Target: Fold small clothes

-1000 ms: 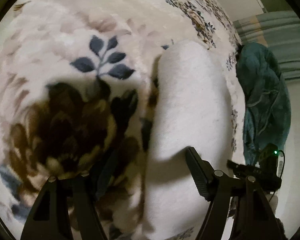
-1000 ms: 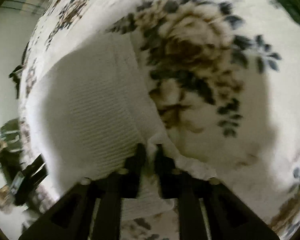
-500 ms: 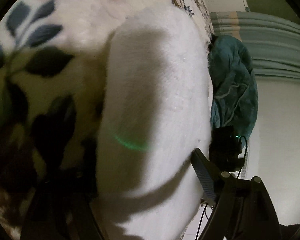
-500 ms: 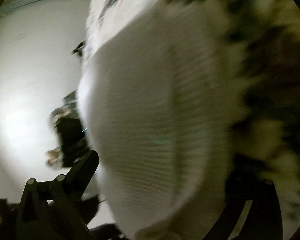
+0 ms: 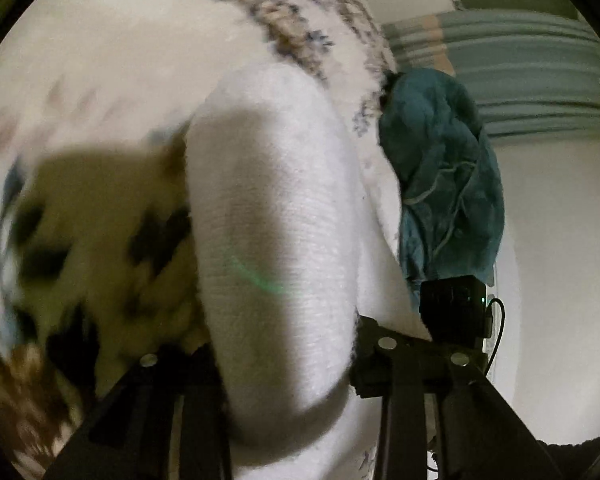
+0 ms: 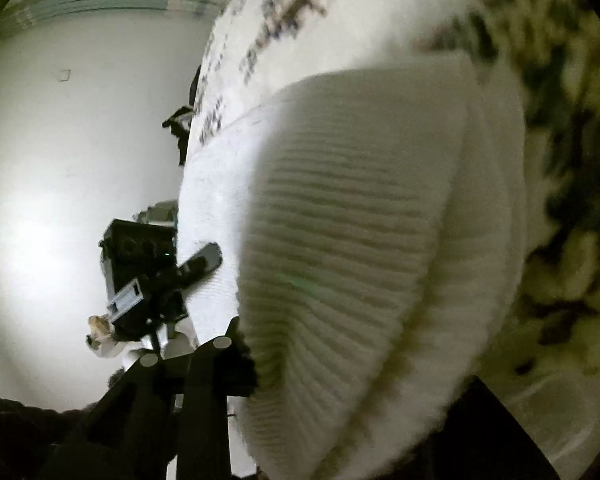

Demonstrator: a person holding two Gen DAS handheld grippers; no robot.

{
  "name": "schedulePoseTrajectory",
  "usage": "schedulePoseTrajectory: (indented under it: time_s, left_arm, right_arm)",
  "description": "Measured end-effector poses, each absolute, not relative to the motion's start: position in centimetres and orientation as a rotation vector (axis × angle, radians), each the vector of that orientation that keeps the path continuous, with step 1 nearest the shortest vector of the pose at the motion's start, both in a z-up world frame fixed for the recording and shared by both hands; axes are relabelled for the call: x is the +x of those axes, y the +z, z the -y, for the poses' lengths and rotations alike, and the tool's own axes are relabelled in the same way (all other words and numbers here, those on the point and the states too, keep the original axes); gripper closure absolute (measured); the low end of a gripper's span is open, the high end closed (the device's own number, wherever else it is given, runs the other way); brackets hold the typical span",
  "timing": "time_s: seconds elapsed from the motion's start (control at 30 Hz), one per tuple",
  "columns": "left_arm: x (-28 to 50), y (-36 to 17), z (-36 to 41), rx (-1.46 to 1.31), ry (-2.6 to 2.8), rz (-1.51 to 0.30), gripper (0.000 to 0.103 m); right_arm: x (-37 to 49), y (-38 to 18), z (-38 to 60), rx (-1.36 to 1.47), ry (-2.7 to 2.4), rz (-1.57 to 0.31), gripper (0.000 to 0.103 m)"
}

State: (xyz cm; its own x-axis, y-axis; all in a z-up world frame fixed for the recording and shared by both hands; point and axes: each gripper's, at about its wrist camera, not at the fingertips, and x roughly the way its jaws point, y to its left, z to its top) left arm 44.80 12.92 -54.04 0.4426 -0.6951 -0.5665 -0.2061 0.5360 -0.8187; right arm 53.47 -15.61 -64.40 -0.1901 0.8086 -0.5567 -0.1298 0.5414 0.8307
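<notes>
A white knitted garment (image 5: 276, 216) lies folded on a floral fleece blanket (image 5: 112, 60). In the left wrist view it fills the space between my left gripper's (image 5: 284, 360) two black fingers, which stand wide apart on either side of it. In the right wrist view the ribbed white knit (image 6: 364, 240) bulges close to the lens between my right gripper's (image 6: 352, 376) spread fingers. The right finger there is mostly hidden in shadow. The other gripper (image 6: 156, 276) shows at the garment's far end in that view.
A teal blanket (image 5: 444, 168) hangs over the bed's edge beside a white wall (image 5: 556, 280). The other gripper's black body (image 5: 452, 304) with a green light sits past the garment. The bed edge drops away at the left of the right wrist view (image 6: 196, 128).
Both grippers have opened and closed in on the garment. The right gripper let go of the hem it pinched a second ago and swung toward the bed's edge. Both views are blurred by motion.
</notes>
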Motion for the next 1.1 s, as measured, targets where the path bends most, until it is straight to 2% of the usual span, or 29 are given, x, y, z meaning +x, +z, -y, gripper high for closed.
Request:
schedulePoseTrajectory:
  time_s: [0.2, 0.33, 0.47, 0.53, 0.57, 0.63, 0.67, 0.7, 0.77, 0.87, 0.9, 0.97, 1.1]
  left_arm:
    - [54.6, -50.4, -12.6, -0.893, -0.440, -1.105, 0.073]
    - [61.6, -49.9, -12.6, -0.807, -0.456, -1.126, 0.073]
    - [69.5, -52.3, -12.4, -0.727, -0.396, -1.207, 0.064]
    - [71.6, -54.4, -12.3, -0.698, -0.362, -1.266, 0.064]
    - [72.2, -55.2, -12.2, -0.680, -0.332, -1.298, 0.063]
    - [72.4, -56.0, -12.0, -0.635, -0.285, -1.311, 0.058]
    - [72.1, -55.8, -11.9, -0.624, -0.278, -1.301, 0.047]
    - [71.5, -55.3, -11.6, -0.581, -0.253, -1.287, 0.032]
    - [70.5, -54.6, -11.1, -0.487, -0.196, -1.285, 0.016]
    - [67.9, -53.5, -10.2, -0.371, -0.136, -1.259, 0.013]
    - [67.1, -53.3, -10.1, -0.348, -0.116, -1.254, 0.007]
    - [65.5, -53.5, -10.0, -0.329, -0.080, -1.256, 0.003]
    - [62.8, -52.8, -10.0, -0.350, -0.020, -1.254, 0.003]
  right_arm:
    - [59.1, -60.1, 17.4, 0.645, 0.856, -1.440, 0.073]
    - [65.1, -58.0, 18.1, 0.649, 0.789, -1.372, 0.073]
    - [71.4, -58.7, 18.2, 0.641, 0.713, -1.338, 0.073]
    - [74.1, -60.3, 18.0, 0.633, 0.643, -1.386, 0.065]
    - [74.9, -60.8, 18.2, 0.618, 0.592, -1.416, 0.056]
    - [76.0, -61.4, 19.4, 0.541, 0.483, -1.449, 0.044]
    - [75.8, -61.1, 19.8, 0.500, 0.445, -1.447, 0.034]
    - [75.4, -60.5, 19.8, 0.469, 0.426, -1.438, 0.030]
    - [73.9, -58.8, 20.1, 0.317, 0.363, -1.400, 0.025]
    - [69.8, -56.5, 19.8, 0.098, 0.303, -1.336, 0.023]
    - [68.9, -56.2, 20.2, 0.033, 0.280, -1.340, 0.023]
    - [66.8, -57.4, 20.8, -0.046, 0.230, -1.374, 0.023]
    - [64.9, -60.1, 22.8, -0.046, 0.103, -1.464, 0.023]
